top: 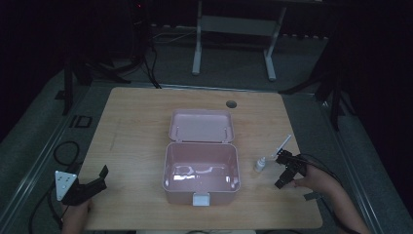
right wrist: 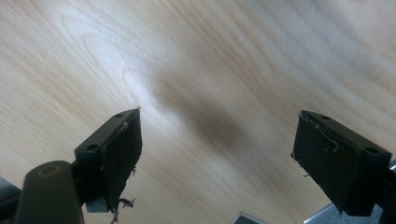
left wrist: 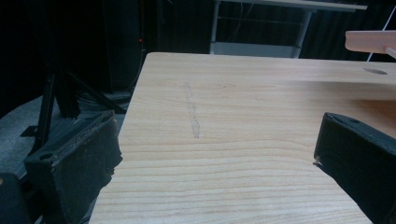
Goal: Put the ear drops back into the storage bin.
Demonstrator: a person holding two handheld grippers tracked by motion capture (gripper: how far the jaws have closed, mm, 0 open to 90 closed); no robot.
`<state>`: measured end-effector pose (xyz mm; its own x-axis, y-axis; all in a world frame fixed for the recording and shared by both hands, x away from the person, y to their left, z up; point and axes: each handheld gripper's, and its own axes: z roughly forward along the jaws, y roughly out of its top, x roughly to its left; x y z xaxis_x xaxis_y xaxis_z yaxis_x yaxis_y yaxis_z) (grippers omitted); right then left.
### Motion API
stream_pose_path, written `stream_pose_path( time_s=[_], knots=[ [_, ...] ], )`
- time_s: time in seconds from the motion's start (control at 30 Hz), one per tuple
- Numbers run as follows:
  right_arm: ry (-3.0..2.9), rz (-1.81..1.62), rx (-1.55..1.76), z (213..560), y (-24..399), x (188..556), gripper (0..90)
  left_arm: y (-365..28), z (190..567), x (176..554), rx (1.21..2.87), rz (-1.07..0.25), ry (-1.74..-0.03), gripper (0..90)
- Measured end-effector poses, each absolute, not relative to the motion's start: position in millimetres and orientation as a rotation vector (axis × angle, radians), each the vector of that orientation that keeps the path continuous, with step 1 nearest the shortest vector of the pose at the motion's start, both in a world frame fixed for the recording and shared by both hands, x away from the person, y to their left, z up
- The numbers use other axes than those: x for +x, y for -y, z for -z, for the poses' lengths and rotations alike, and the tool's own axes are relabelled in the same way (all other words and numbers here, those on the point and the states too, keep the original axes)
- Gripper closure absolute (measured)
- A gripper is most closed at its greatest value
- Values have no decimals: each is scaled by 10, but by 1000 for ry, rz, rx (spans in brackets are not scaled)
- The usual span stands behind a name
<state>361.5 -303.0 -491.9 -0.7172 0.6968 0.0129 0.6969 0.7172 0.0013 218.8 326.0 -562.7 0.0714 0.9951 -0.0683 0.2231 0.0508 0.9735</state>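
An open pink box [top: 168,168] stands mid-table, its lid [top: 201,126] folded back flat and a white latch [top: 200,199] on its front wall. To its right are a small white bottle [top: 260,164] and a thin white stick [top: 284,144]. My right gripper [top: 280,170] is just right of the bottle, open; in the right gripper view its jaws [right wrist: 217,144] stand wide over bare wood with nothing between them. My left gripper [top: 101,179] rests at the table's front left, open and holding nothing [left wrist: 215,144]. The lid's edge [left wrist: 369,39] shows far off in the left gripper view.
The wooden table [top: 136,126] has a round cable hole [top: 231,104] at the back. Behind it stand a white desk frame [top: 234,39] and dark stands on the floor. Cables trail off the left front corner [top: 63,151].
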Motion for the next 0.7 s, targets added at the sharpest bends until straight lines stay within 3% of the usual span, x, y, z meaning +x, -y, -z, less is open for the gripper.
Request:
stream_pose_path(
  time_s=[0.27, 0.7],
  knots=[
    [2914, 15, -1132, 4894, 2857, 3744, 163, -3259, 5627, 2188, 1362, -991, -1337, 4],
    [2908, 25, -1080, 4898, 2560, 3968, 280, -3258, 5627, 2186, 1364, -992, -1333, 5]
  ],
)
